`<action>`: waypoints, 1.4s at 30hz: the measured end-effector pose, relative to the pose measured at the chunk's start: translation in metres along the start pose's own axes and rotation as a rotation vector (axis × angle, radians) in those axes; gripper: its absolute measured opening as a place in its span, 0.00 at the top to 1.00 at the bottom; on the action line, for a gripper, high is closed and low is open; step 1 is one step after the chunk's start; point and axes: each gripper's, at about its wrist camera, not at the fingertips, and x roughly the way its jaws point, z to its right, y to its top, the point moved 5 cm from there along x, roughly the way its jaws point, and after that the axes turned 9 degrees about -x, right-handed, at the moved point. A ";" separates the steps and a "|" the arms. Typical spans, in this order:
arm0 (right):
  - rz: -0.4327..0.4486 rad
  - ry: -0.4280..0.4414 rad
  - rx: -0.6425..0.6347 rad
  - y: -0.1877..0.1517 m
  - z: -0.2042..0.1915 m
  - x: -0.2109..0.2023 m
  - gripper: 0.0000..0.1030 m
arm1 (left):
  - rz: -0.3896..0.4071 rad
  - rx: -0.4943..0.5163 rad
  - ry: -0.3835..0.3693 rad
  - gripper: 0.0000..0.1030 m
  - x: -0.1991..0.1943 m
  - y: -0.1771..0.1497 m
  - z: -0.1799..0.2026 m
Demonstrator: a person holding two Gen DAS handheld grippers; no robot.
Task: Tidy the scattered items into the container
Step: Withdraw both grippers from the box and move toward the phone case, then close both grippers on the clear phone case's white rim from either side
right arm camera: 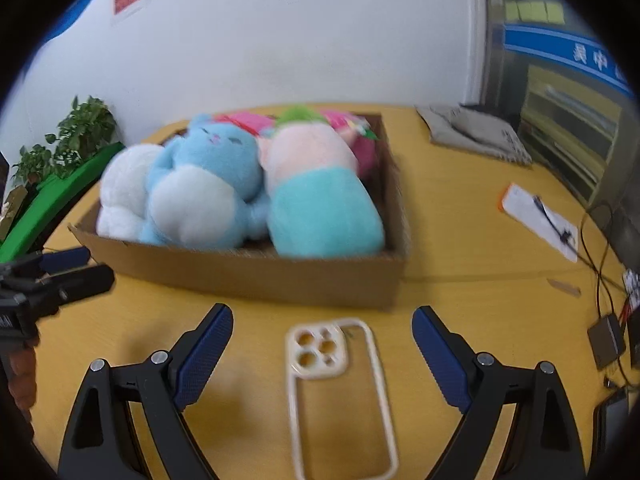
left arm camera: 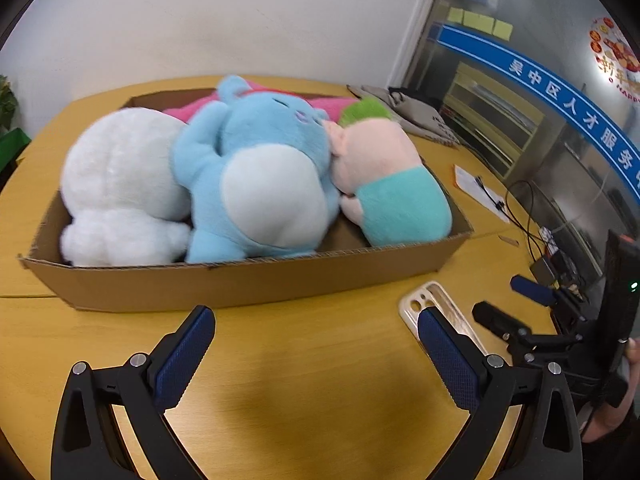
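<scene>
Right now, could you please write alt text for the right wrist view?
A phone case lies flat on the table between the open right gripper's fingers. Beyond it a cardboard box holds plush toys; the left gripper shows at the left edge.

I see fuzzy cloth toys [left arm camera: 256, 176] in a matt cardboard box [left arm camera: 248, 284], on a smooth wood table [left arm camera: 304, 380].
</scene>
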 end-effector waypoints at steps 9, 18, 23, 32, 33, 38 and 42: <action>-0.131 0.004 0.016 -0.079 0.027 0.015 0.11 | -0.138 0.086 -0.082 0.00 0.052 -0.016 0.040; -0.167 0.114 -0.019 -0.093 0.014 0.017 0.09 | -0.195 0.107 -0.112 0.00 0.077 -0.022 0.053; -0.158 0.177 -0.111 -0.085 -0.016 0.024 0.08 | -0.177 0.086 -0.092 0.00 0.068 -0.019 0.036; -0.127 0.336 -0.466 -0.076 -0.092 0.029 0.18 | -0.137 0.100 -0.054 0.00 0.034 -0.019 -0.006; -0.122 0.372 -0.514 -0.077 -0.101 0.027 0.18 | -0.140 0.115 -0.056 0.00 0.027 -0.020 -0.012; -0.056 0.621 -0.889 -0.090 -0.140 0.009 0.18 | -0.215 0.296 -0.107 0.00 0.006 -0.035 -0.023; -0.061 0.659 -1.099 -0.085 -0.135 0.008 0.16 | -0.338 0.579 -0.148 0.00 0.005 -0.069 -0.022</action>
